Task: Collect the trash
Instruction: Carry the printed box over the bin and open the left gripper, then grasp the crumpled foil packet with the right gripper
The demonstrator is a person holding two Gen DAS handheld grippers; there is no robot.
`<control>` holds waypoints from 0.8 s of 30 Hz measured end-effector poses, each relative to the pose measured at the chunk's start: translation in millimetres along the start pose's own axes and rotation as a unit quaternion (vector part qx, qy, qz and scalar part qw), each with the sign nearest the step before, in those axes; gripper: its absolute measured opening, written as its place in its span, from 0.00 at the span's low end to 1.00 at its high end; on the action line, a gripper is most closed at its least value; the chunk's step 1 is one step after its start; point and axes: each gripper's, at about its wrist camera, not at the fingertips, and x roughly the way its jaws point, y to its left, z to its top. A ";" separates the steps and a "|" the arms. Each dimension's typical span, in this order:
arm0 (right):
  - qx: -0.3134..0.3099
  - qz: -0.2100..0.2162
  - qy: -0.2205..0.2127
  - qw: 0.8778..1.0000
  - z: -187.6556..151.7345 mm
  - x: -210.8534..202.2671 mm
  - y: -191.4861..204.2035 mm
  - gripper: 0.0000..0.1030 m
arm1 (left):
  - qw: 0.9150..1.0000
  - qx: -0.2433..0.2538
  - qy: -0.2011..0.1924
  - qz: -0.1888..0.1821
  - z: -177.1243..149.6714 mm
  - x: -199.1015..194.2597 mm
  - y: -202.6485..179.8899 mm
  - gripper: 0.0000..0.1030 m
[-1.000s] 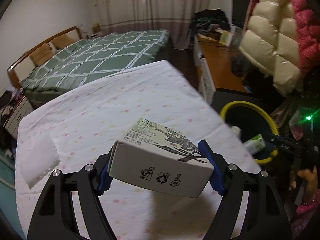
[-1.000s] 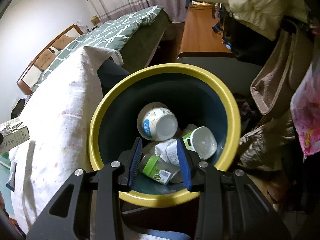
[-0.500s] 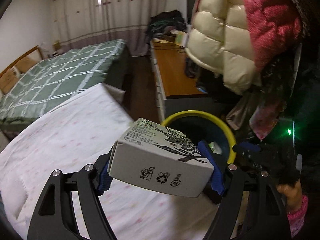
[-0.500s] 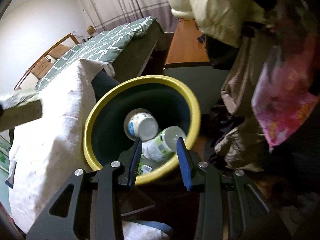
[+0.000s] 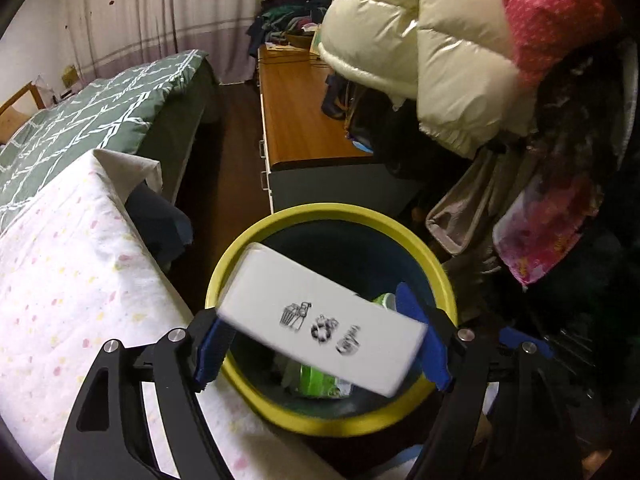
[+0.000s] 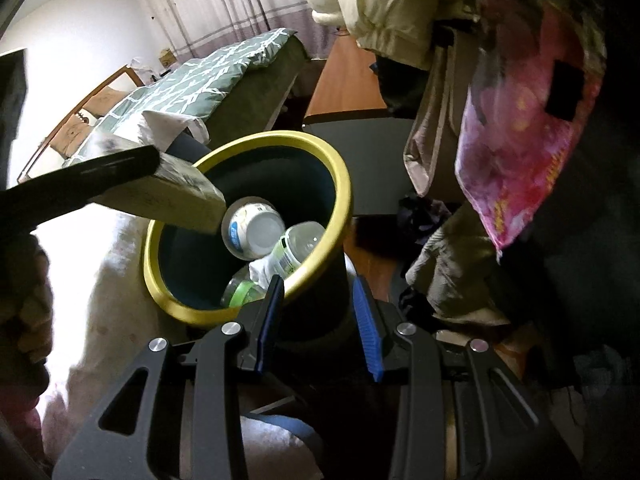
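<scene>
Bin [image 5: 332,216] mouth open above, hanging coats [image 5: 440,60] crowding right side

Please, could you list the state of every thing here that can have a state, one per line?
left gripper: open, box slipping out between its fingers
white box: blurred, tilted, over the bin mouth
trash bin: upright, open, partly filled
right gripper: open, empty, beside the bin
white cup: in the bin, on its side

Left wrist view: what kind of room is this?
Most likely a lived-in bedroom: a bed with a green grid-patterned quilt, full-length curtains behind it, and a long wooden dresser piled with clothes. A yellow-rimmed dark trash bin stands beside a cloth-covered surface.
</scene>
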 end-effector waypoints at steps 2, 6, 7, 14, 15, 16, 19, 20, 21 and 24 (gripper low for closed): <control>-0.001 -0.002 0.002 1.000 -1.9 -1.4 0.0 0.35 | 1.000 -0.005 -0.005 0.005 -0.1 3.2 1.7 0.86; -0.009 -0.002 0.000 1.000 -3.5 -5.0 6.4 0.39 | 1.000 -0.019 -0.023 0.006 -4.3 -24.8 11.7 0.86; -0.011 -0.001 -0.001 1.000 -4.1 -6.2 8.7 0.39 | 0.999 -0.022 -0.033 0.009 -6.3 -38.1 15.8 0.87; -0.048 0.023 -0.008 0.999 -2.3 -10.5 48.9 0.40 | 0.991 -0.071 -0.101 0.048 -49.9 -159.6 62.8 0.95; -0.057 0.029 -0.007 0.998 -1.6 -9.9 59.3 0.40 | 0.989 -0.080 -0.108 0.059 -59.3 -176.0 71.0 0.95; -0.067 0.035 -0.006 0.997 -0.9 -9.1 69.9 0.40 | 0.988 -0.087 -0.113 0.067 -68.1 -189.9 78.6 0.95; -0.101 0.057 -0.002 0.993 -1.4 -6.3 106.3 0.40 | 0.979 -0.122 -0.127 0.106 -108.1 -240.1 108.7 0.95; -0.116 0.068 0.000 0.991 -2.2 -4.9 123.0 0.40 | 0.974 -0.136 -0.130 0.123 -122.3 -256.3 119.8 0.95; -0.127 0.076 0.003 0.989 -3.0 -4.2 135.4 0.40 | 0.971 -0.148 -0.133 0.136 -133.0 -268.7 128.1 0.95; -0.169 0.118 0.017 0.978 -8.6 -1.0 187.1 0.41 | 0.950 -0.196 -0.149 0.193 -177.8 -316.6 158.7 0.95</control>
